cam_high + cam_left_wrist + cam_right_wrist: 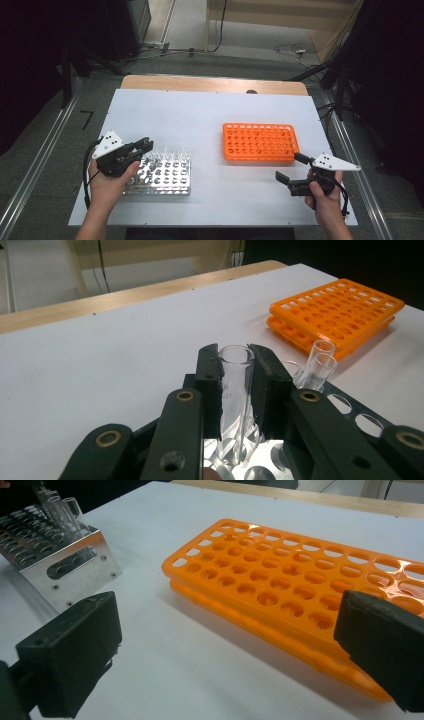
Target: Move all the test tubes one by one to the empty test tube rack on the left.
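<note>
Left gripper (235, 385) jaws clamp a clear test tube (235, 390) standing in the metal rack (162, 175) at lower left, while right gripper (290, 172) jaws gape wide beside the orange rack (260, 142).

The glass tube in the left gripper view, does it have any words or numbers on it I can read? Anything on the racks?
Glass tube, held in the left gripper: faint marks, too blurred to read.
Orange rack: no text.
Metal rack: no text.
</note>
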{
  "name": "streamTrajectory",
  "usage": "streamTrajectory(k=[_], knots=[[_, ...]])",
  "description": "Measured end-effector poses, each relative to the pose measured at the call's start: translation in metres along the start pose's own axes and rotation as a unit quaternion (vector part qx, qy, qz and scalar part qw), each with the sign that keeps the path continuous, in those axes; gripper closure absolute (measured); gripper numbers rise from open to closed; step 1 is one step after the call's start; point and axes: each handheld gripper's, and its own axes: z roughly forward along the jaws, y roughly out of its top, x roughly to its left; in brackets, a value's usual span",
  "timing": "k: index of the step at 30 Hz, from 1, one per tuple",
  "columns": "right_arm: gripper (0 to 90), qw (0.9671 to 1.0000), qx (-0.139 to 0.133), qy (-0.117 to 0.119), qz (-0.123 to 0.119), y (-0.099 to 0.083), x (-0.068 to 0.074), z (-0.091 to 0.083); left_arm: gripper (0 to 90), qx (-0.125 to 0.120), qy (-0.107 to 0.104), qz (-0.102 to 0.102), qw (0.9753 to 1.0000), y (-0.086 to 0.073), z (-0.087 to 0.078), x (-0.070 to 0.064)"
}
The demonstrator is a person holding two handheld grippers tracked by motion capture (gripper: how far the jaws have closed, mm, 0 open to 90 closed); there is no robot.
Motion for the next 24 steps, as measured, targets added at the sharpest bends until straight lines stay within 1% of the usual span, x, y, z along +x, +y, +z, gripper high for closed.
streamTrajectory(k=[3, 5, 10, 18, 24], knots=[[0.0, 1.0000, 0.000, 0.000, -0.001, -0.0001, -0.0003, 0.0002, 75.8, 0.008, 0.002, 0.006, 0.9999, -0.0003, 0.0010, -0.0020], [0.0, 1.0000, 0.001, 0.000, -0.001, 0.0000, -0.0003, 0.0005, 75.8, 0.012, 0.001, 0.006, 0.9999, -0.0004, 0.0010, -0.0017], [0.0, 1.0000, 0.002, 0.001, -0.002, -0.0002, 0.0000, 0.0019, 75.6, 0.034, 0.003, -0.002, 0.9994, -0.0008, 0.0022, -0.0007], [0.0, 1.0000, 0.004, 0.000, -0.005, -0.0005, 0.0006, 0.0033, 75.6, 0.058, 0.003, -0.005, 0.9983, -0.0017, 0.0051, -0.0002], [0.0, 1.0000, 0.005, 0.000, -0.004, -0.0008, 0.0006, 0.0037, 75.3, 0.080, 0.006, 0.003, 0.9968, -0.0014, 0.0083, -0.0021]])
